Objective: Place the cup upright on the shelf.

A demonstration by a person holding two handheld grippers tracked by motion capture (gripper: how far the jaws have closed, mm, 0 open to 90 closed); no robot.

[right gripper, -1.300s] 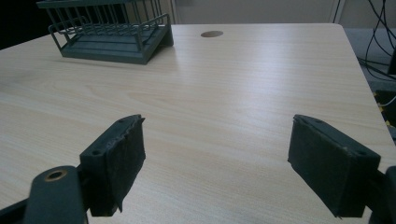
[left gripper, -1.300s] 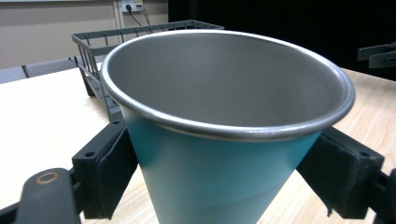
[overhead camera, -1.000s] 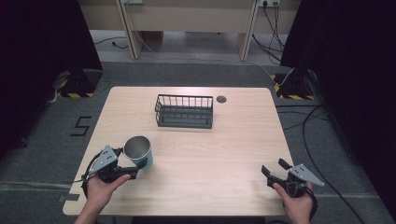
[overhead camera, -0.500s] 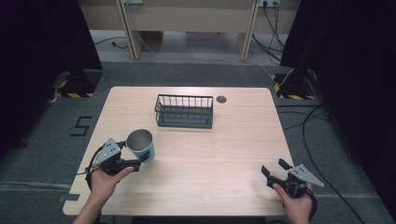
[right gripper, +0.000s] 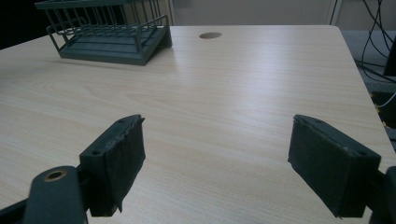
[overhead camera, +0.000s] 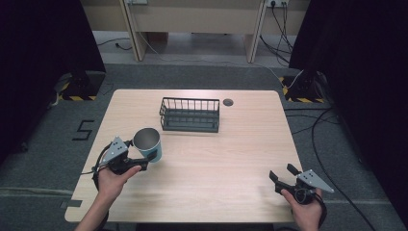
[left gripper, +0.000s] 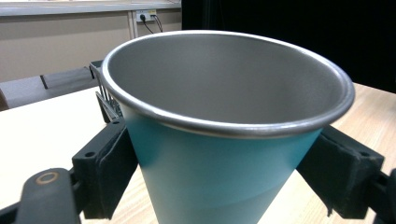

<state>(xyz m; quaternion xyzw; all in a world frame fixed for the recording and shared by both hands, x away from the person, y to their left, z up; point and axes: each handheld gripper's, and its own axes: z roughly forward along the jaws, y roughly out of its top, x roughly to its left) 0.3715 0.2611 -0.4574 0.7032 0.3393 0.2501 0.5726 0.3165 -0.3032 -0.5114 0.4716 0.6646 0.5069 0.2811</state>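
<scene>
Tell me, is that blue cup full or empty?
Empty. The left gripper view looks into the cup and shows bare metal walls with no liquid, though its very bottom is hidden.

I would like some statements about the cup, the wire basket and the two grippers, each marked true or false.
1. The left gripper is shut on the teal cup. True.
2. The cup lies on its side. False: it is upright, its open metal mouth facing up.
3. The right gripper holds the wire basket. False: its jaws are open with nothing between them, over the near right part of the table.
4. The basket has nothing in it. True.
5. The cup is inside the basket. False: it is in front of the basket, nearer the person, and apart from it.
</scene>
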